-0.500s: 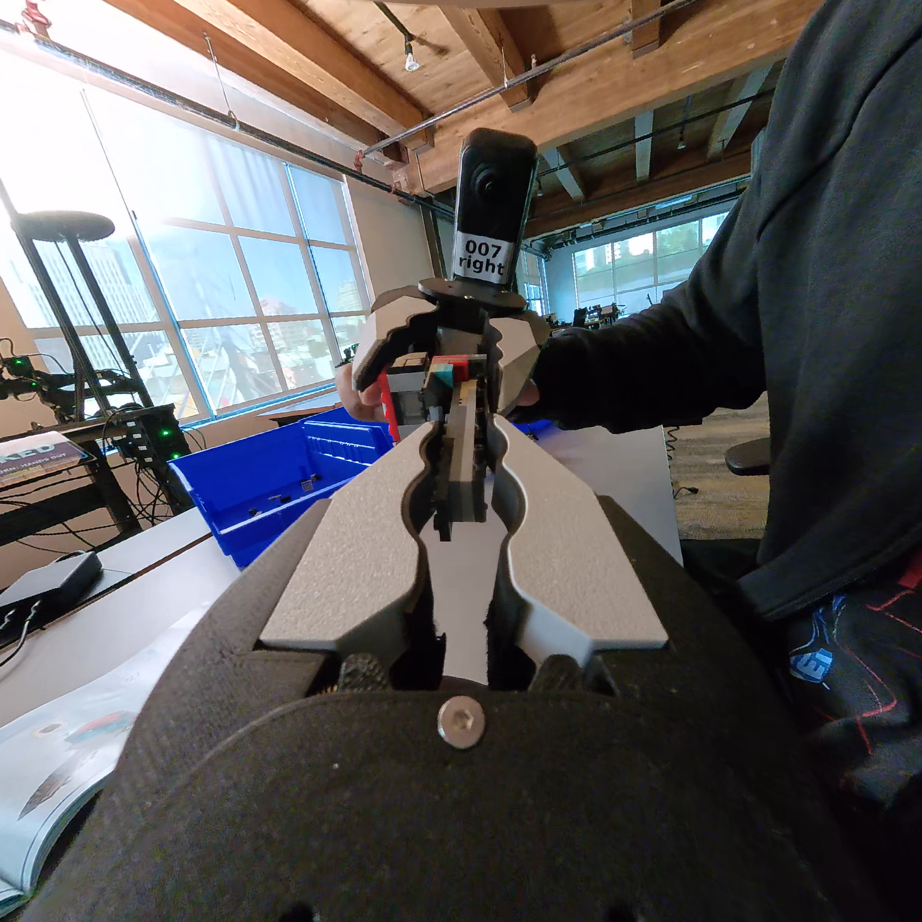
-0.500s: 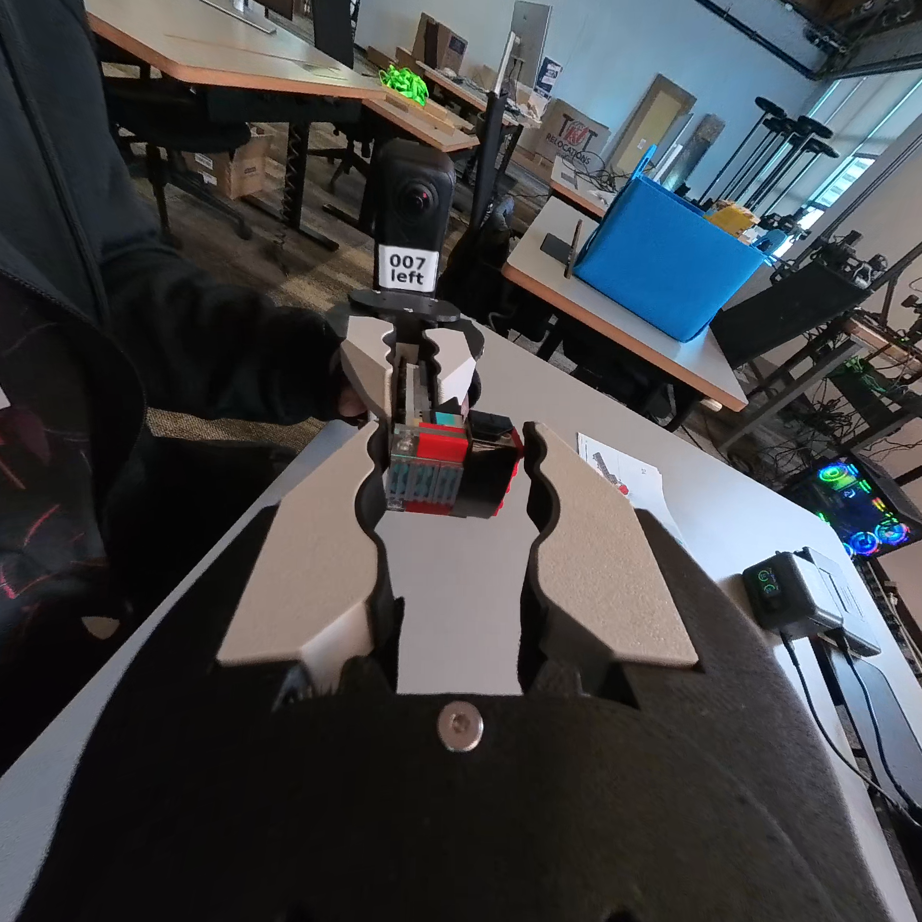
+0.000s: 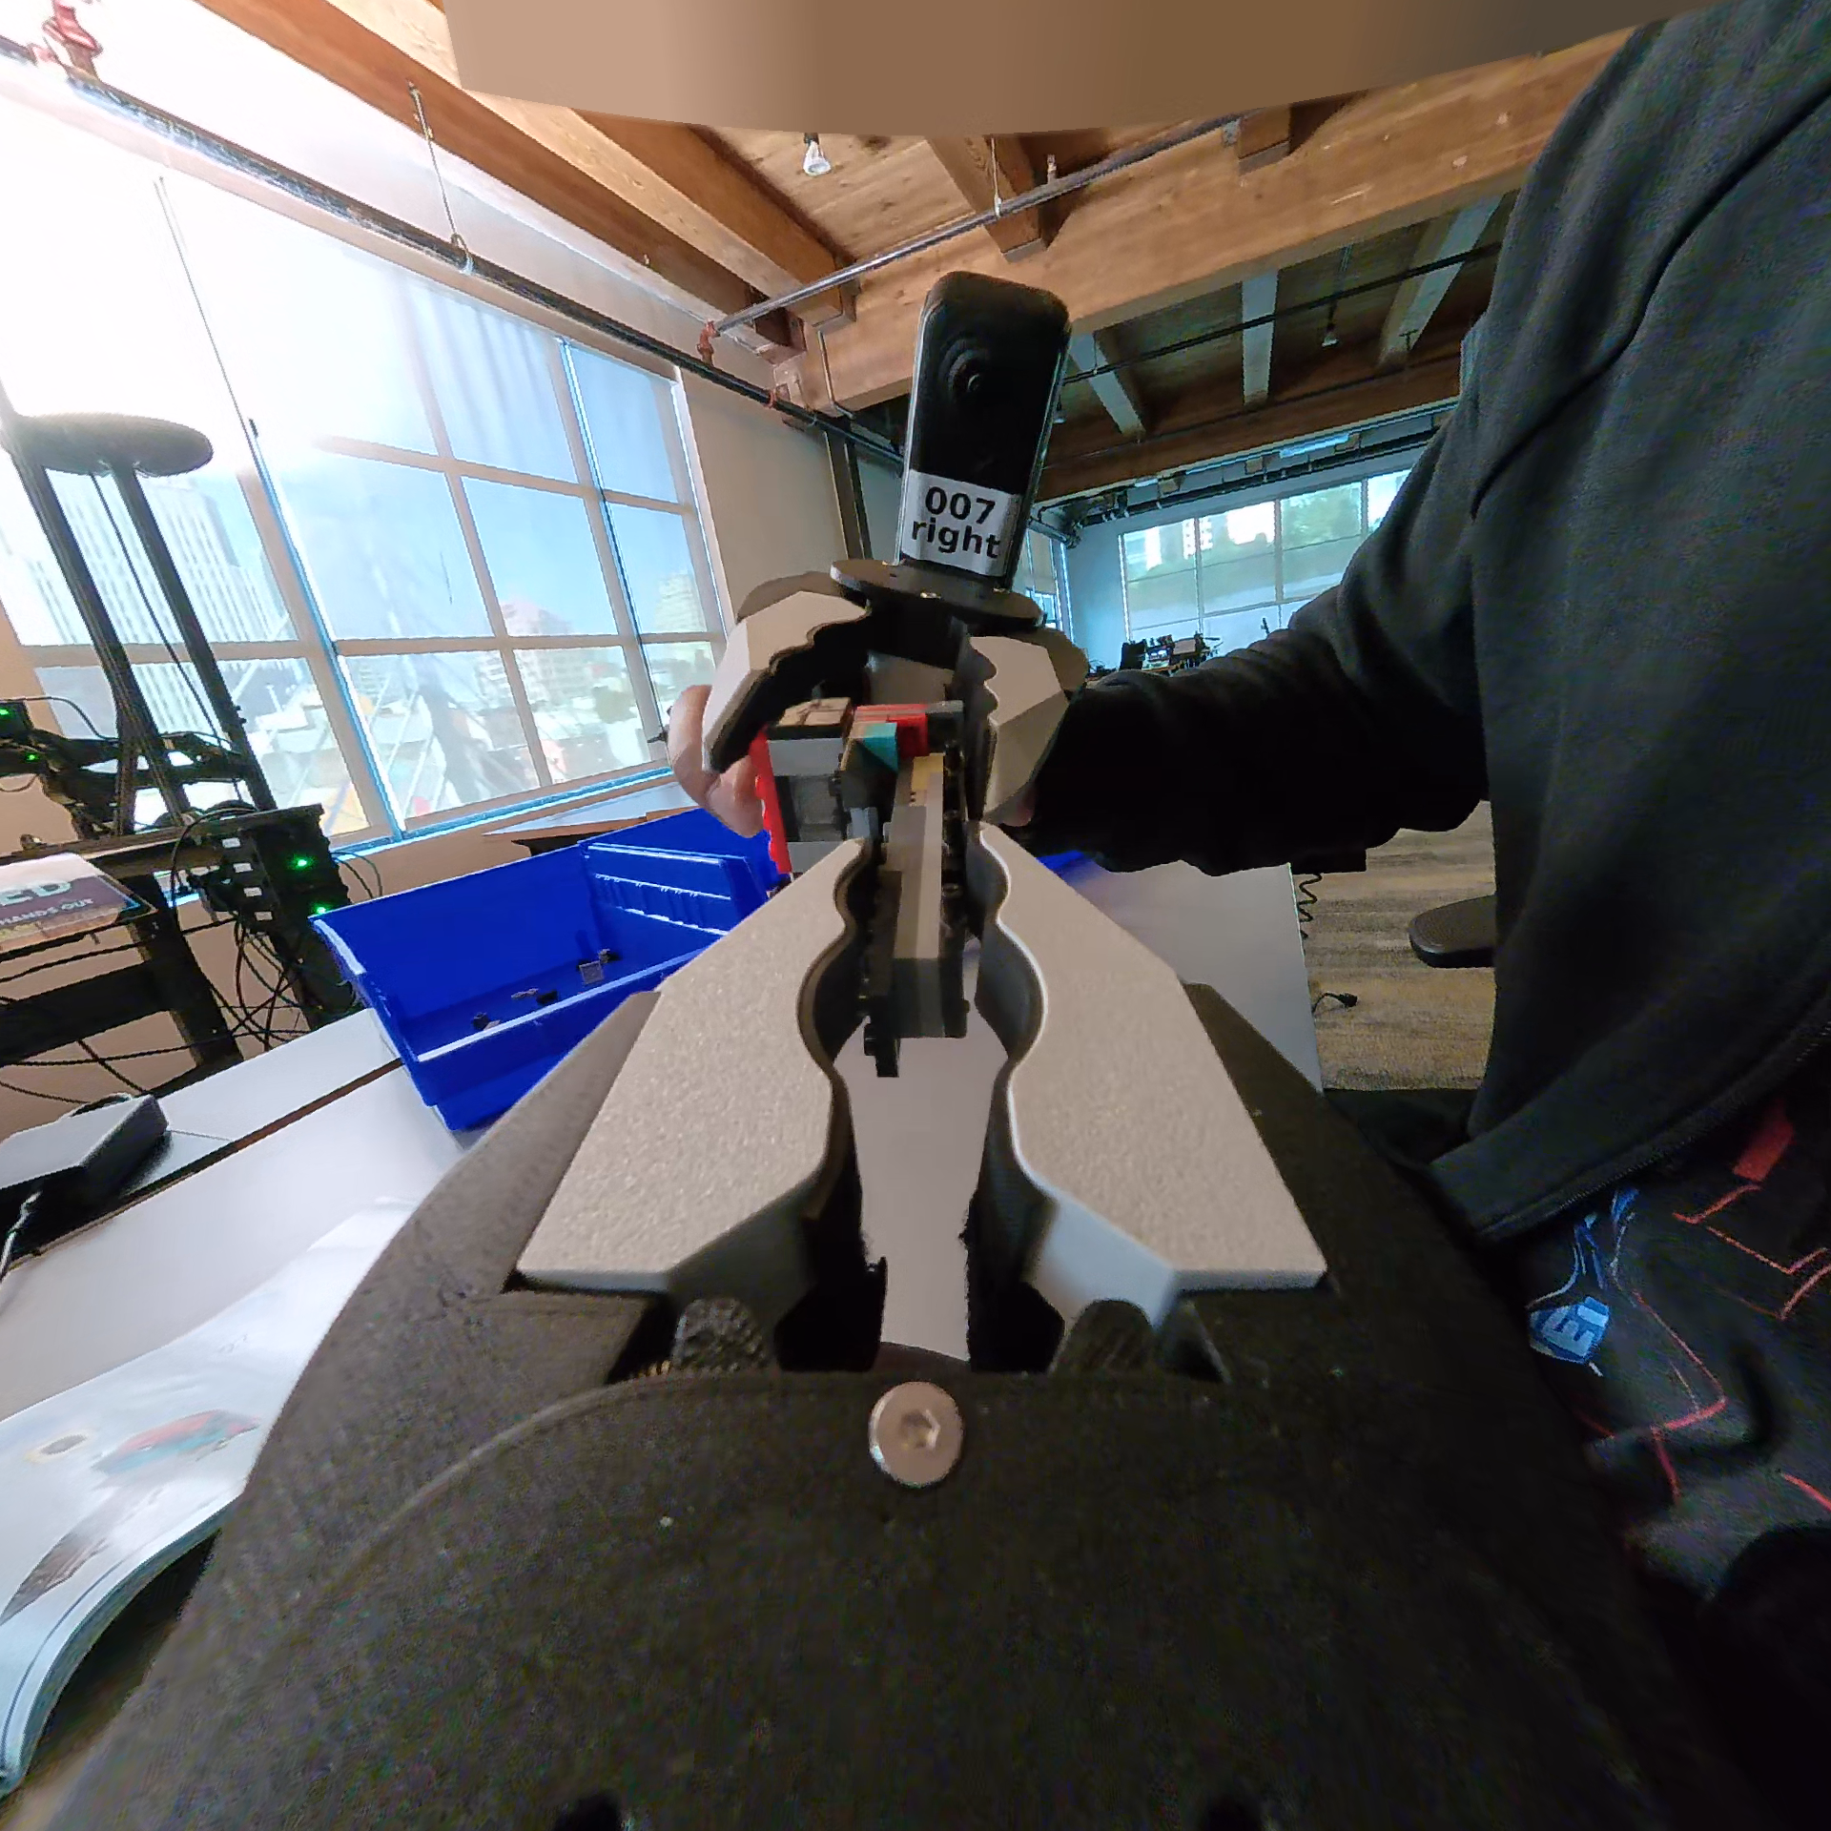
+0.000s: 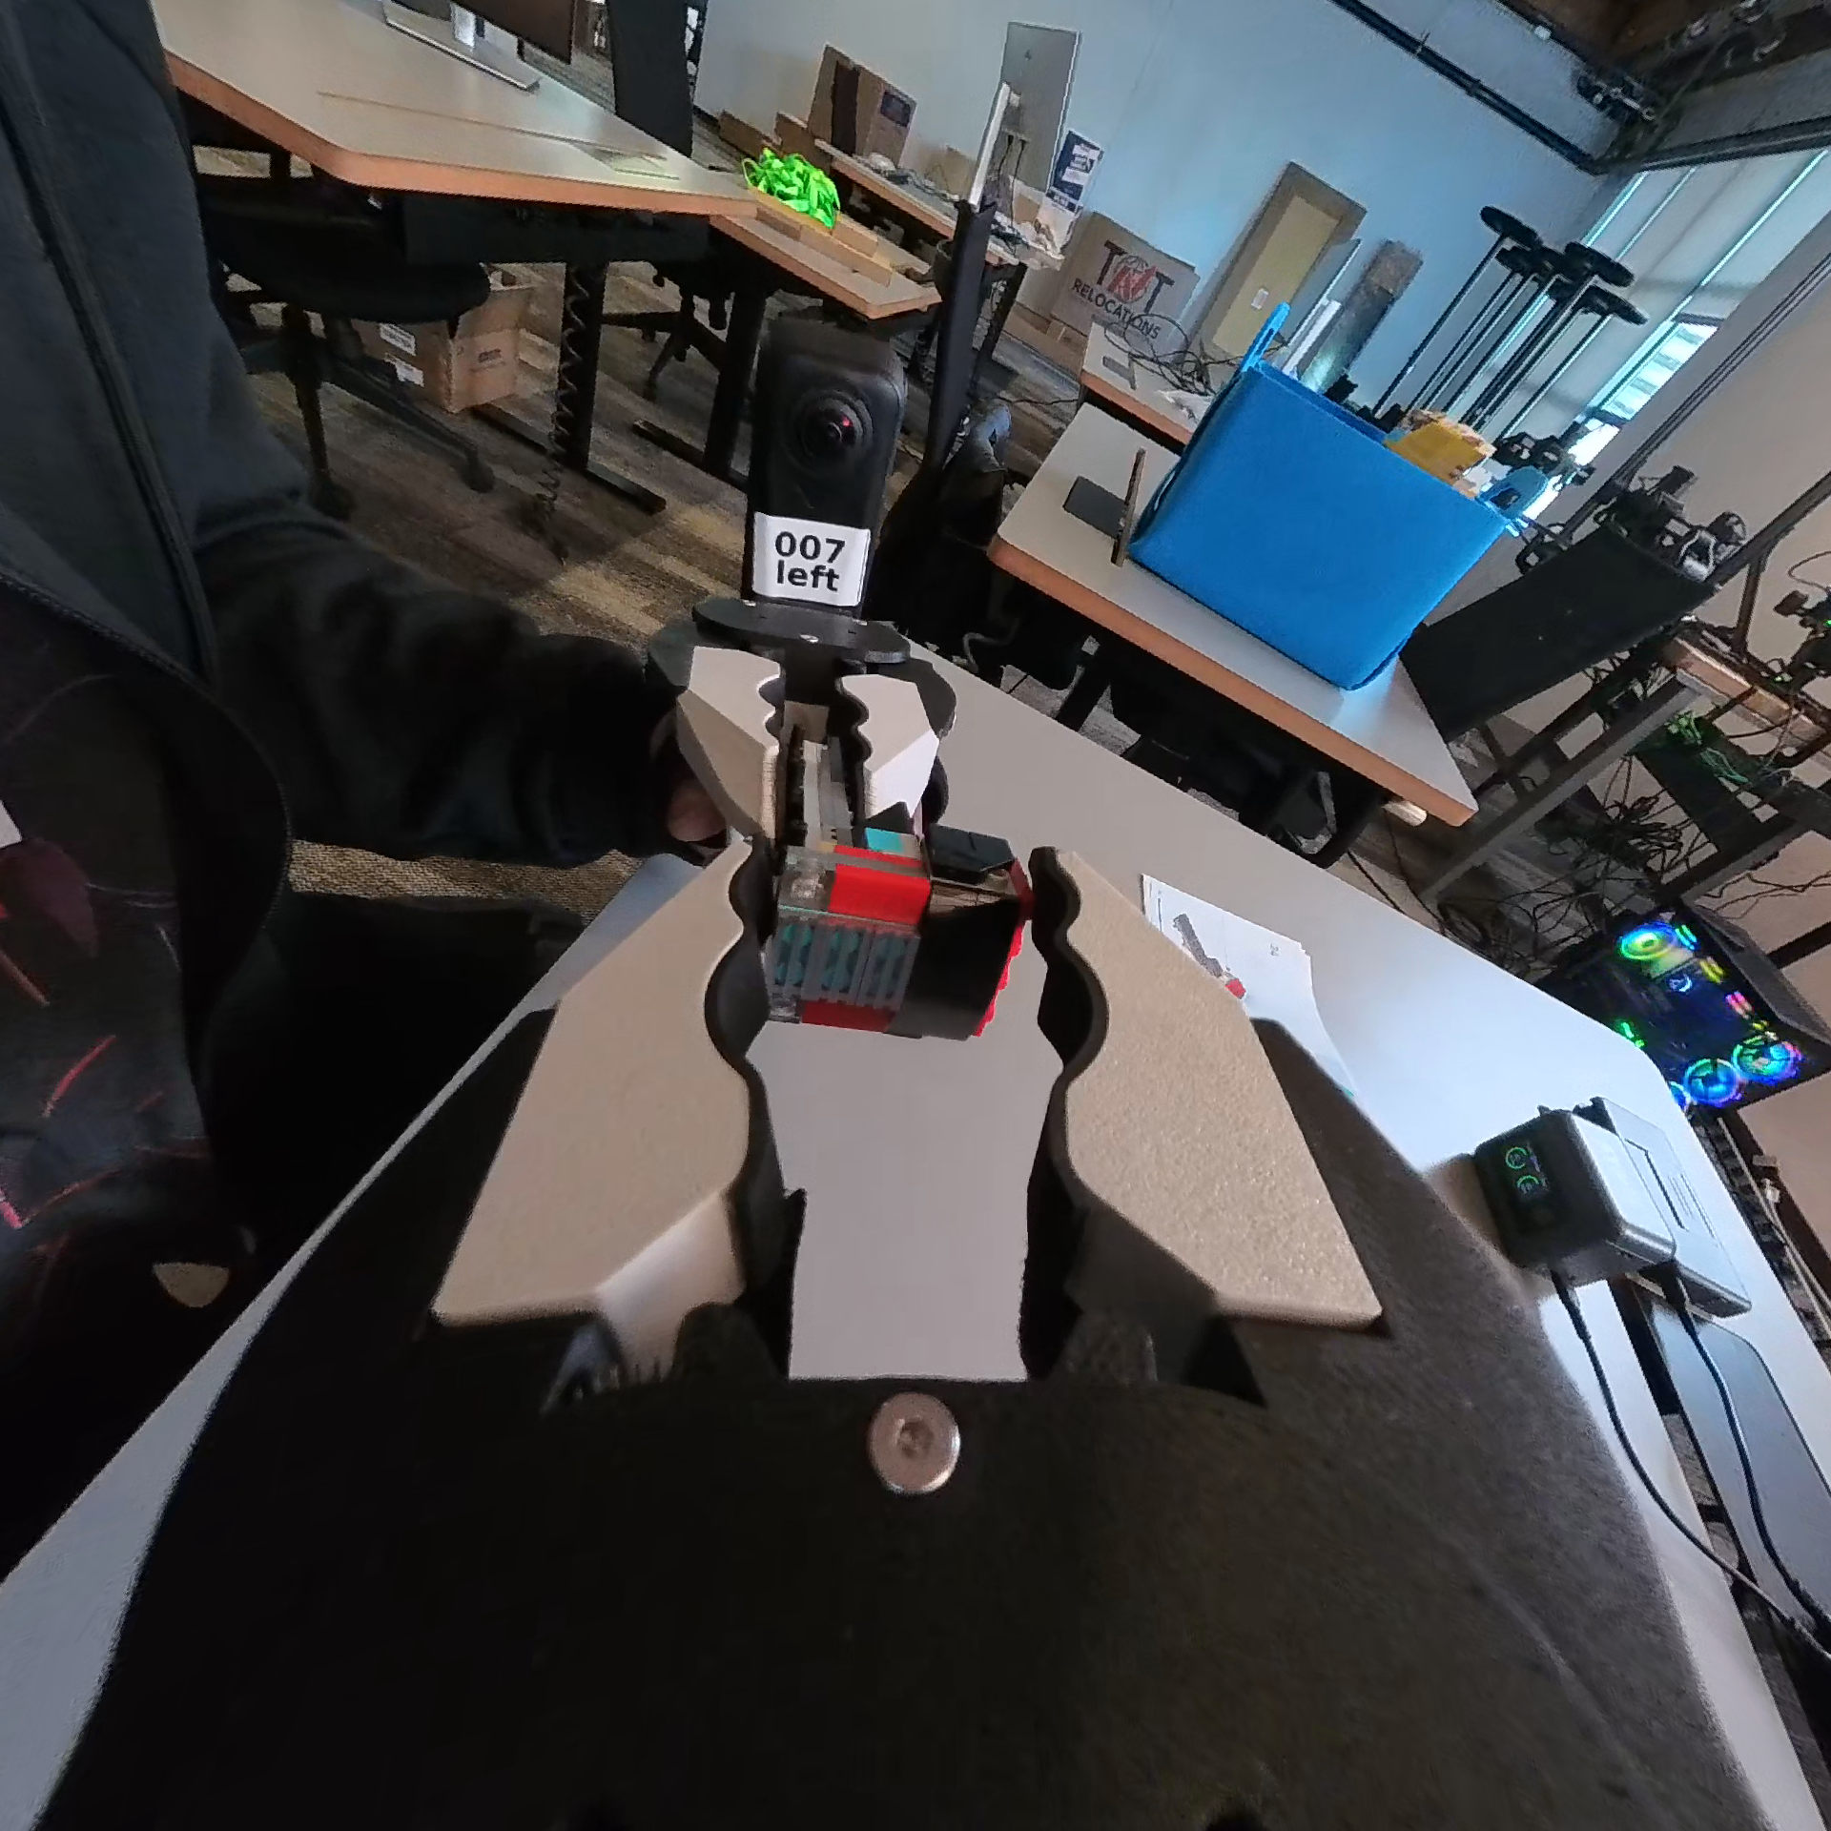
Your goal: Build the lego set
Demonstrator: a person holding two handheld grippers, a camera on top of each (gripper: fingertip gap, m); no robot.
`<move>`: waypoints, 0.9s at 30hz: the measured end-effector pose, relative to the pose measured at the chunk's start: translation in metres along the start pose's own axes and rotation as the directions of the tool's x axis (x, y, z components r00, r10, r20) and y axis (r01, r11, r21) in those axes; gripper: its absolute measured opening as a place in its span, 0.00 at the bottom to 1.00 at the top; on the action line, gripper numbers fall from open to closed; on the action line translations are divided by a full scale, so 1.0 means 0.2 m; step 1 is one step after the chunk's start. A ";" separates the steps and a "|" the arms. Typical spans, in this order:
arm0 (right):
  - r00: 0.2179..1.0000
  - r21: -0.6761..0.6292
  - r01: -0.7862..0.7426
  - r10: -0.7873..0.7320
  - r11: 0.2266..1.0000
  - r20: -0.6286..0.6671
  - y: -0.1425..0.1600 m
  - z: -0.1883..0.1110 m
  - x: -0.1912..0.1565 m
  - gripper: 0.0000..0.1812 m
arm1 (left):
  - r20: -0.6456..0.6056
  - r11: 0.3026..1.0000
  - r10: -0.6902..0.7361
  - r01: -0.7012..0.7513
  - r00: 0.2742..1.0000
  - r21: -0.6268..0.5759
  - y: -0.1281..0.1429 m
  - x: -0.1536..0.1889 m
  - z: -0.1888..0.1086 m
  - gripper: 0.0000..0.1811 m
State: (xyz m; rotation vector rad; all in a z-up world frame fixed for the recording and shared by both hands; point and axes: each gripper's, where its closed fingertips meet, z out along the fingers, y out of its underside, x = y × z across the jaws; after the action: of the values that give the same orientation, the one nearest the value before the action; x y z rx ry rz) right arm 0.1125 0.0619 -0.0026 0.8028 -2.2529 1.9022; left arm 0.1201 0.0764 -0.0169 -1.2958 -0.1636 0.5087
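A partly built lego model (image 4: 862,941) of red, grey, teal and black bricks is held in the air between my two grippers, above the white table (image 4: 1437,1050). My right gripper (image 4: 892,882) is shut on the model's blocky end, one finger on each side. My left gripper (image 3: 916,862) faces it and is shut on a long grey strip (image 3: 921,931) that sticks out of the model (image 3: 852,753). Each gripper shows in the other's view, the left in the right wrist view (image 4: 827,783) and the right in the left wrist view (image 3: 862,763).
A blue bin (image 3: 515,951) with a few small parts stands on the table to the left. An open instruction booklet (image 3: 119,1437) lies at the near left. A paper sheet (image 4: 1229,941) and a black power adapter (image 4: 1585,1209) lie to the right. The person's dark sleeves are close by. Less than 4 cm separates the two grippers' tips.
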 end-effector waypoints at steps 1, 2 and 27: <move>1.000 0.001 -0.003 0.003 1.000 0.001 0.00 0.00 0.00 0.29 | -0.001 1.000 -0.001 0.001 1.000 -0.001 0.00 0.00 0.00 0.08; 1.000 0.004 -0.006 0.006 1.000 0.005 0.00 0.00 0.00 0.29 | -0.003 1.000 0.000 0.000 1.000 -0.001 0.00 0.00 0.00 0.08; 0.994 -0.018 -0.085 0.086 0.996 0.073 -0.01 0.00 -0.06 0.34 | -0.047 1.000 0.000 0.001 0.999 0.020 -0.03 0.05 0.01 0.08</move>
State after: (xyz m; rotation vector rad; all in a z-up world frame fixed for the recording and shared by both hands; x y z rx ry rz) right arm 0.1237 0.0665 -0.0062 0.7996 -2.3789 1.9191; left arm 0.1303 0.0815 -0.0131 -1.2874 -0.1195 0.4779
